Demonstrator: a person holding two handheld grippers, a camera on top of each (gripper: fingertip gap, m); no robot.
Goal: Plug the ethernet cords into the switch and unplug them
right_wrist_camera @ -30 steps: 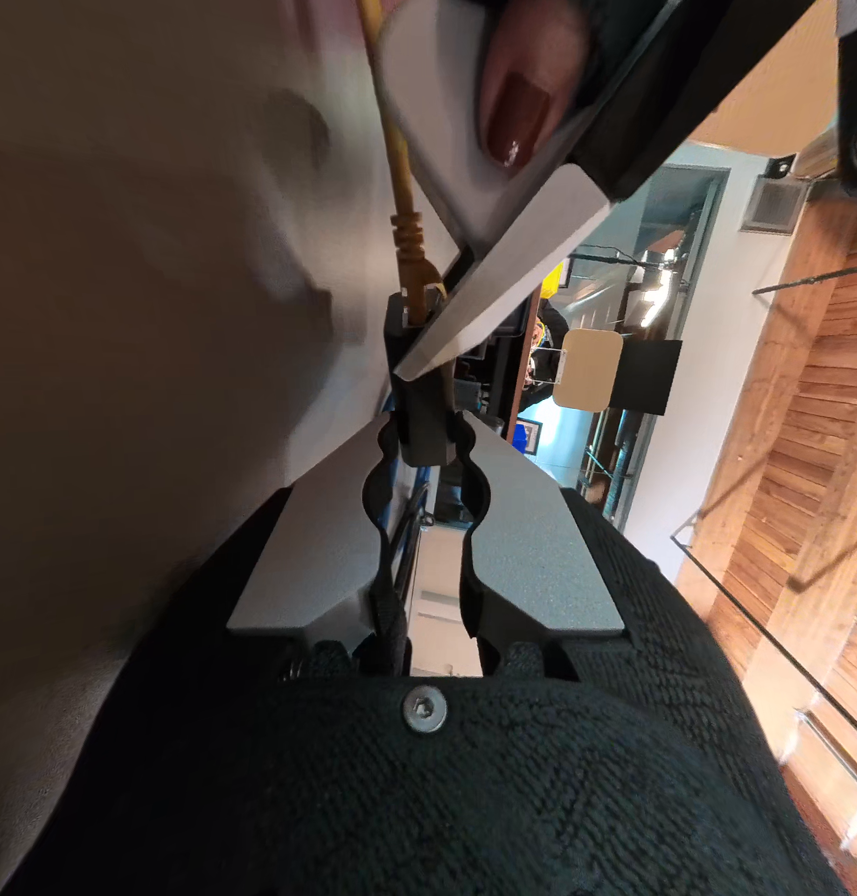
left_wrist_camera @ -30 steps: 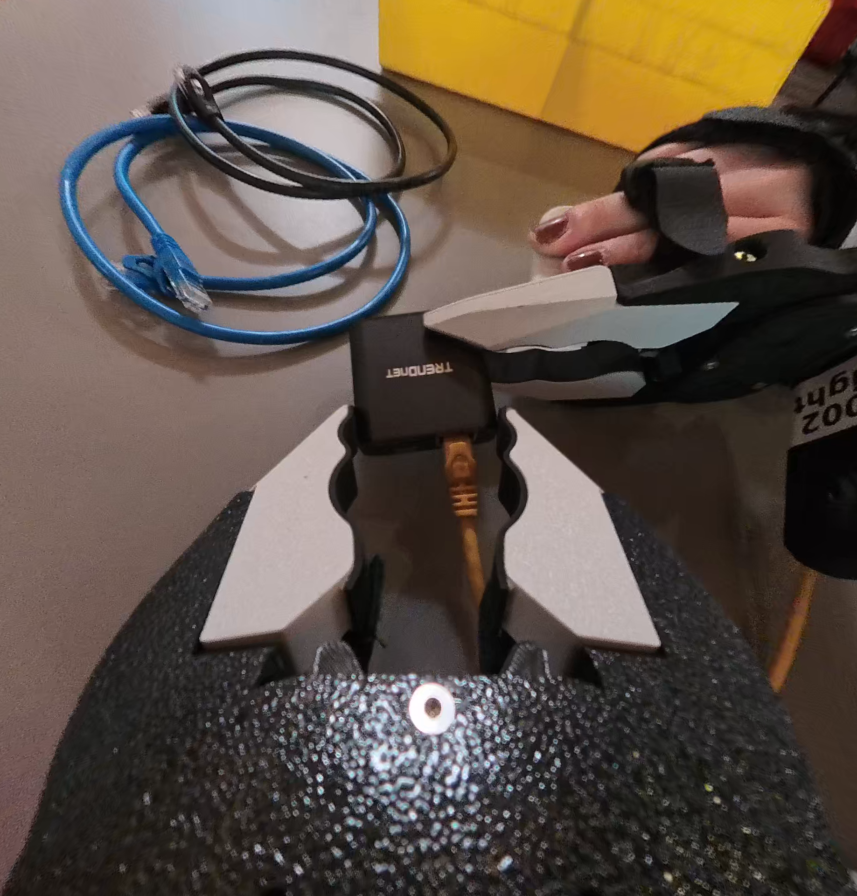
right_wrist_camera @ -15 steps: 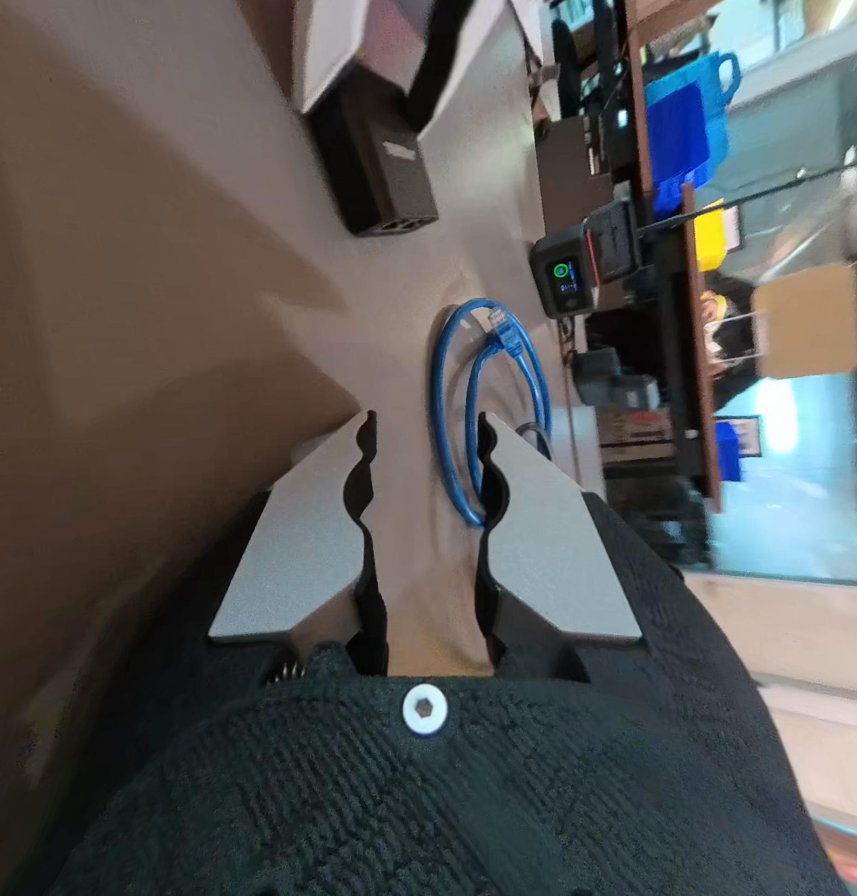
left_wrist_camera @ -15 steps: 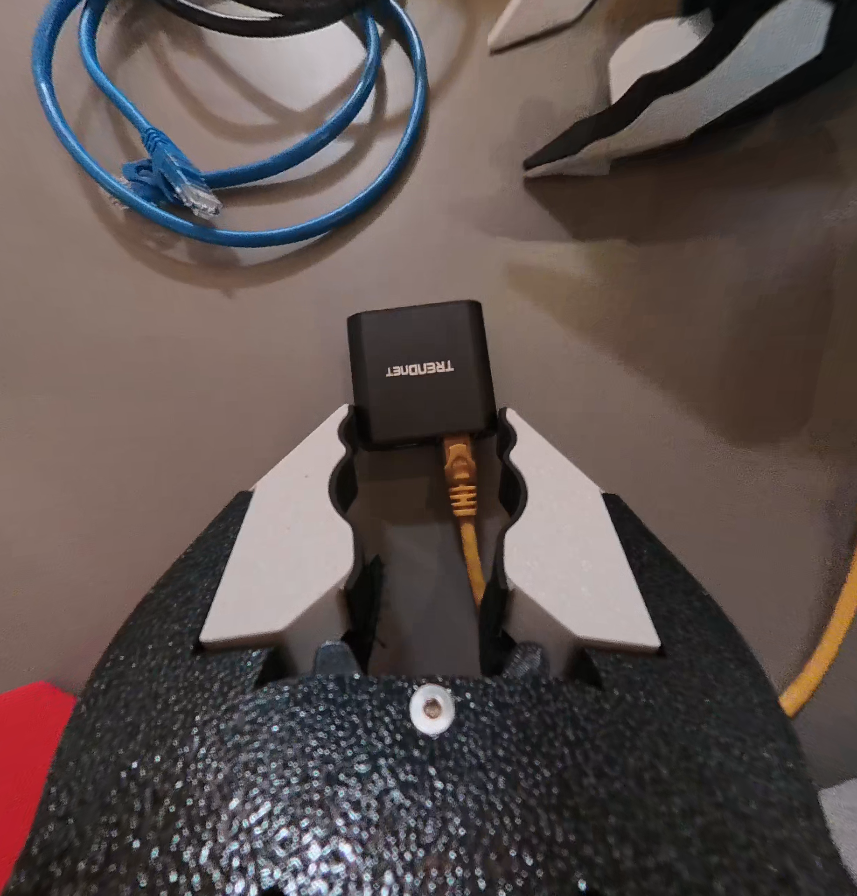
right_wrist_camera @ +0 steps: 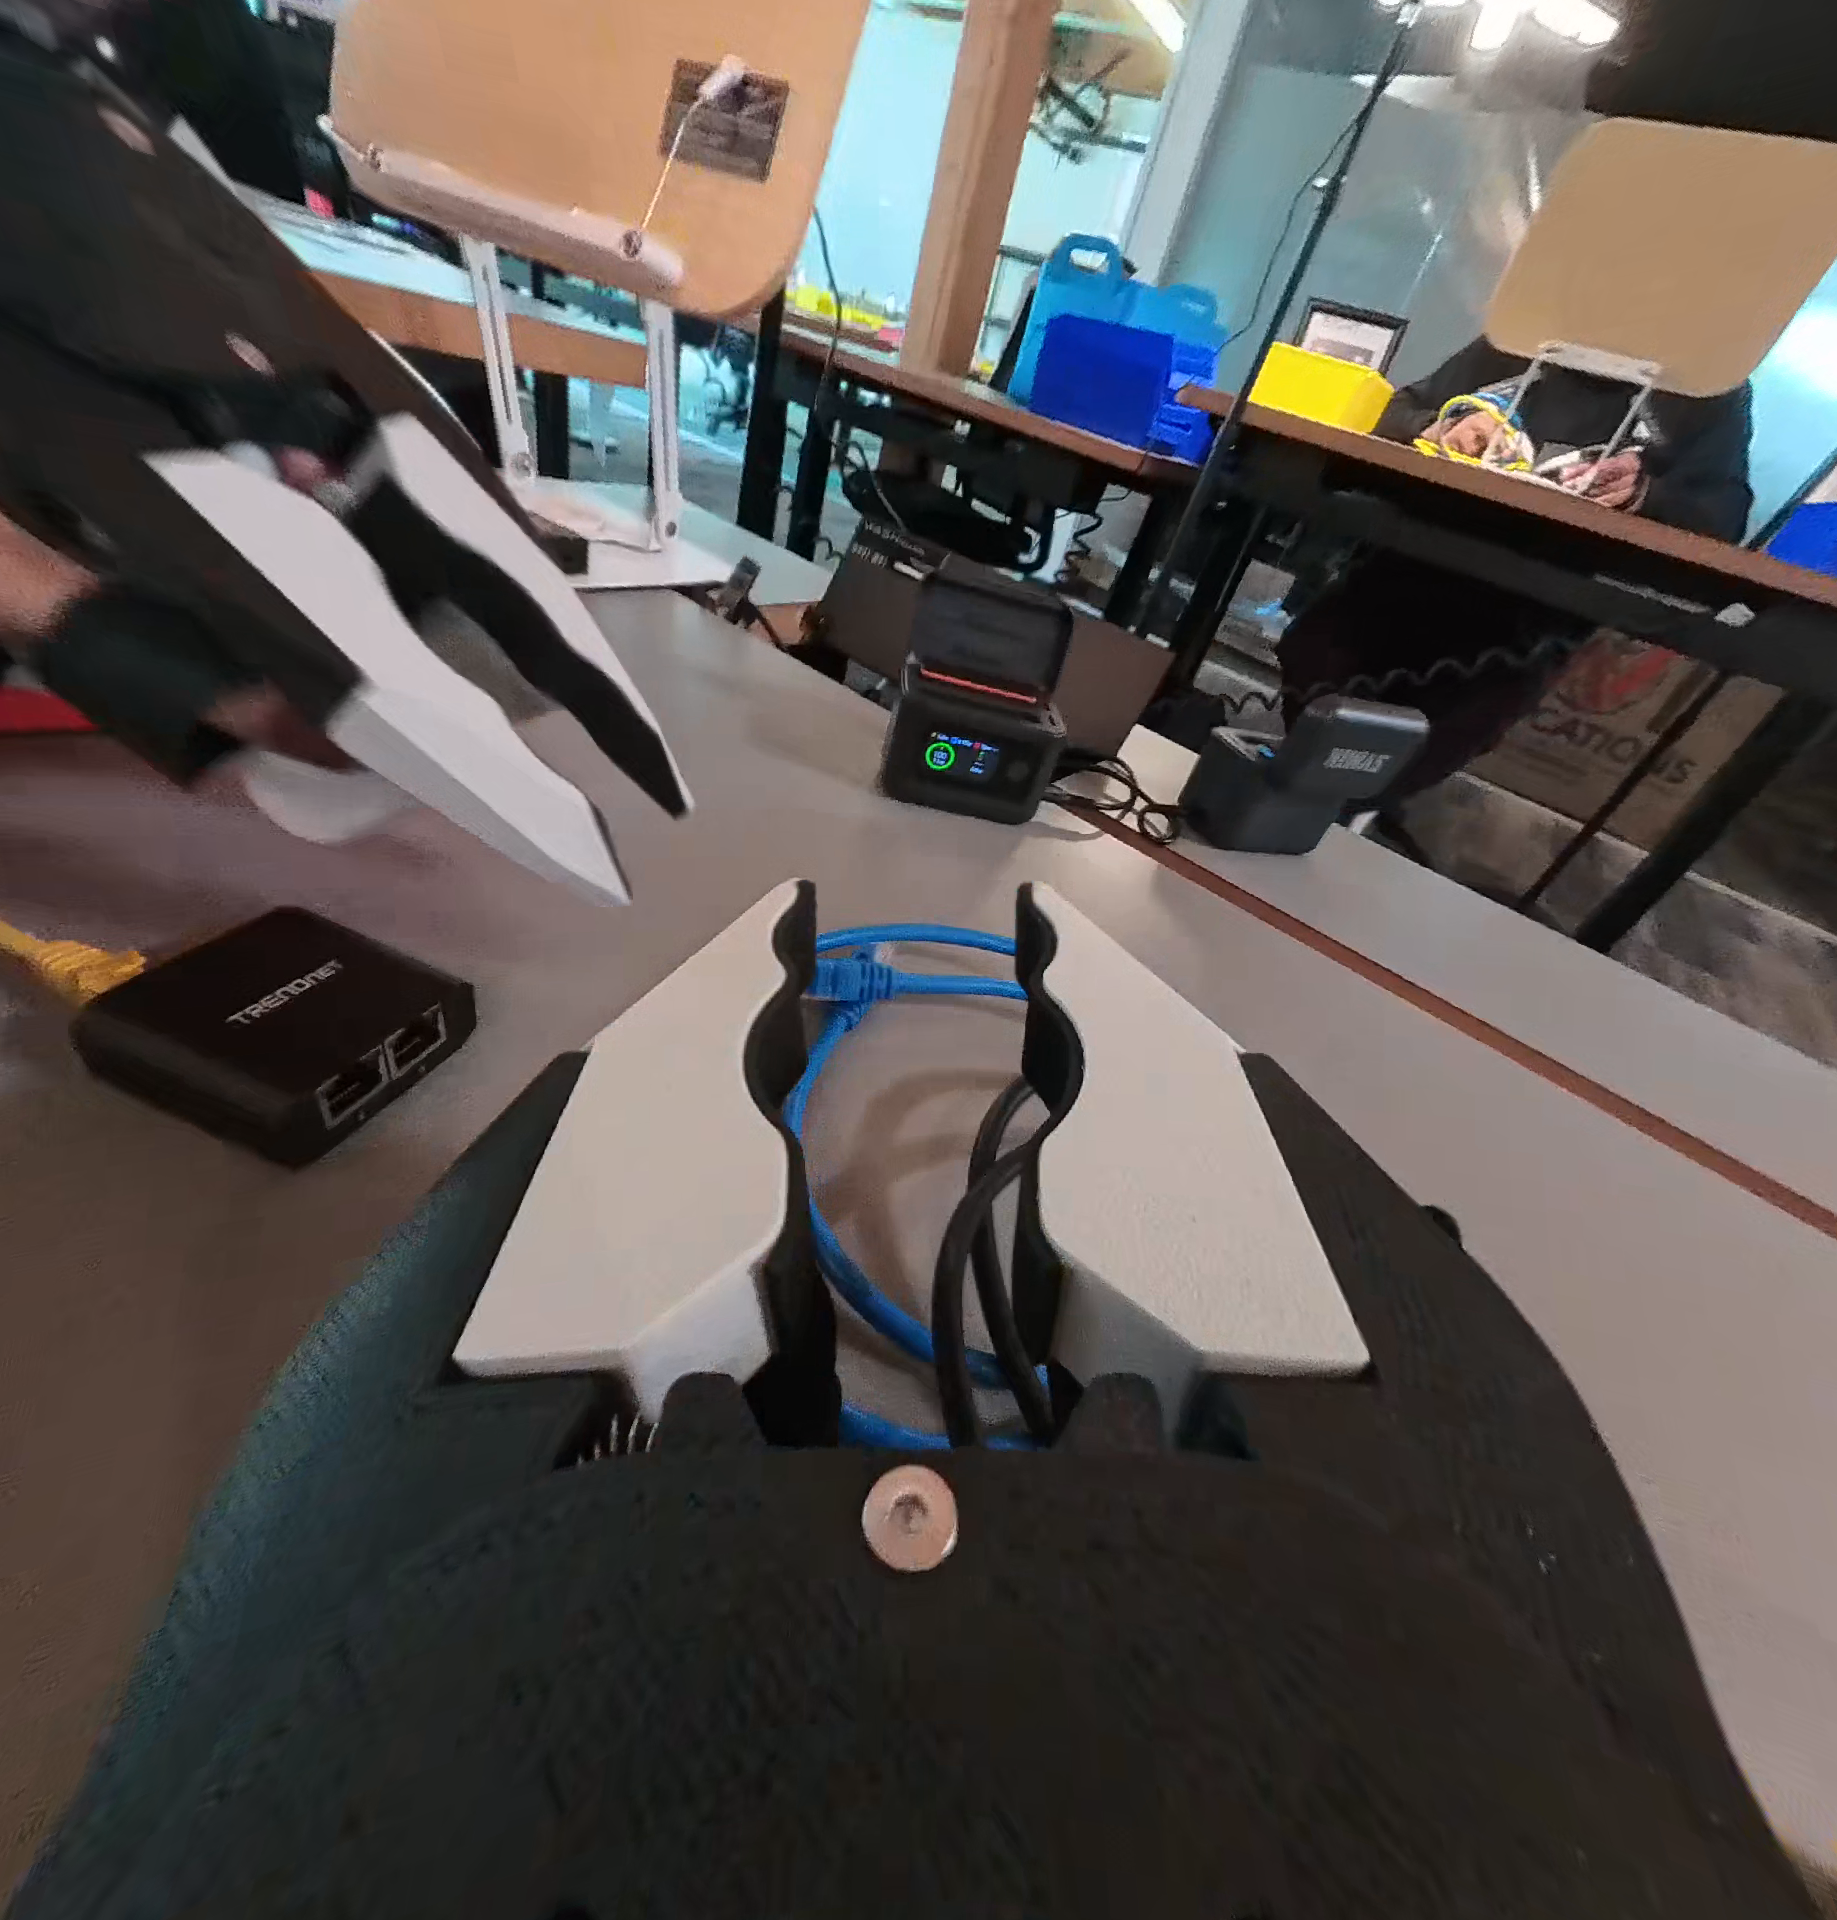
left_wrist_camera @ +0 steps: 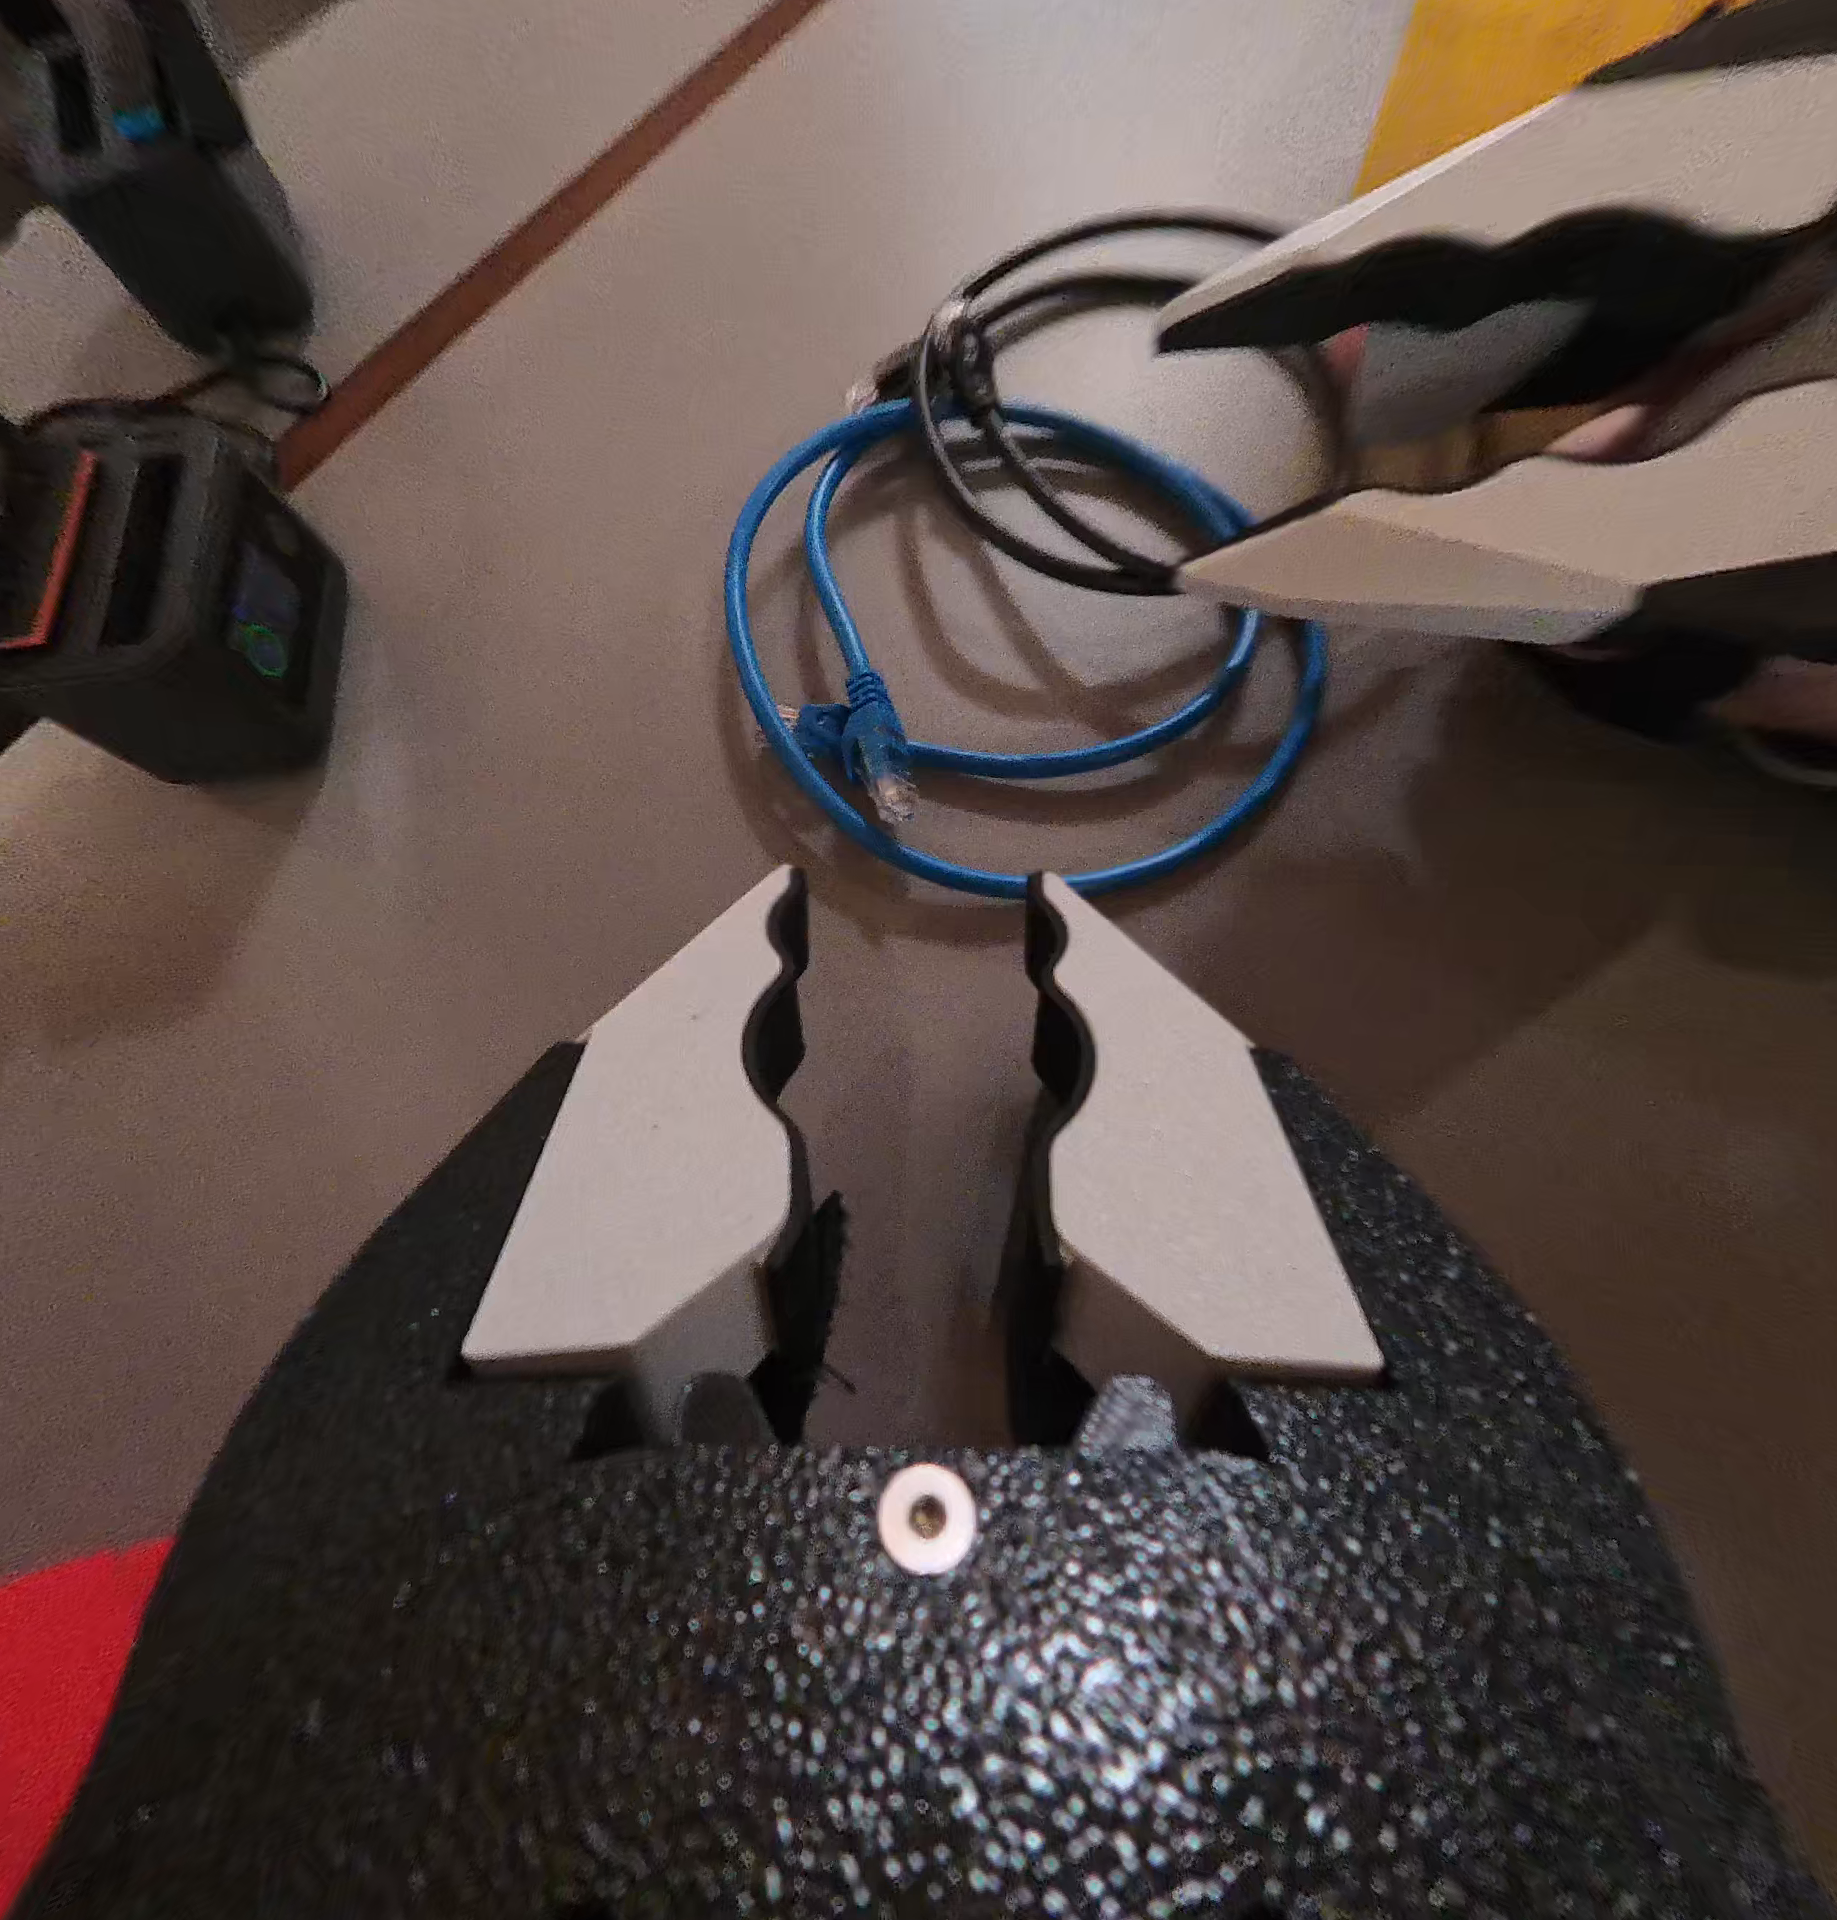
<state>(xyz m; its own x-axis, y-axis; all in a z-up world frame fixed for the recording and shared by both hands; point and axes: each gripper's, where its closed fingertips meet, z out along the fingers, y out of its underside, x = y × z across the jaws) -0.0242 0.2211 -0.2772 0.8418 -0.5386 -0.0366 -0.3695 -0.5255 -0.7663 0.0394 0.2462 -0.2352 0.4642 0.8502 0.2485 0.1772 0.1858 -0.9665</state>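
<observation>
Overhead, both grippers hang above a grey-beige tabletop (right_wrist_camera: 1413,1195) crossed by a thin brown seam. Left gripper (left_wrist_camera: 914,904) is parted and empty; right gripper (right_wrist_camera: 914,894) is likewise parted, holding nothing. Black switch (right_wrist_camera: 270,1029) lies flat with a yellow ethernet cord (right_wrist_camera: 52,961) plugged in. Nearby, a coiled blue cord (left_wrist_camera: 997,717) overlaps a black cord (left_wrist_camera: 1007,447). Beyond stand a charging case (right_wrist_camera: 971,717), wooden benches, blue bins and a seated person.
</observation>
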